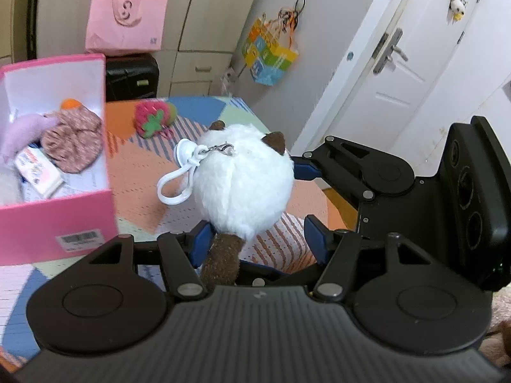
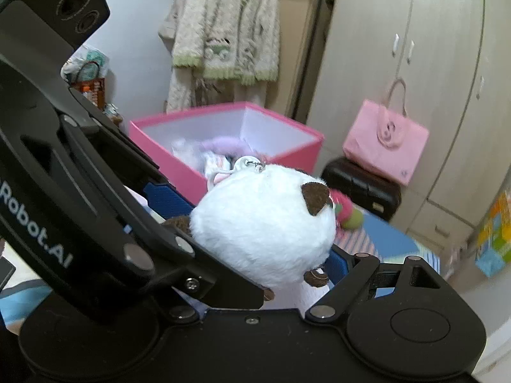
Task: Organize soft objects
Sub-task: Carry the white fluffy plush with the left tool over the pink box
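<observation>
A round white plush toy [image 1: 246, 178] with brown ears, a brown tail and a white clip loop is held above the patterned table. It also shows in the right wrist view [image 2: 265, 226]. My left gripper [image 1: 258, 239] stands open around its lower part; the tail hangs between the blue pads. My right gripper [image 2: 252, 233] is shut on the plush from the sides, and it shows at the right of the left wrist view [image 1: 306, 172]. A pink box [image 1: 54, 220] with several soft items inside stands at the left, also in the right wrist view [image 2: 297, 153]. A strawberry plush [image 1: 153, 119] lies further back on the table.
A pink tote bag [image 1: 126, 22] sits on a black case [image 1: 132, 76] by the wardrobe. A colourful bag [image 1: 270, 56] hangs on the wall near a white door [image 1: 392, 63]. A fluffy cardigan [image 2: 223, 35] hangs behind the box. The table edge [image 1: 271, 127] runs close behind the plush.
</observation>
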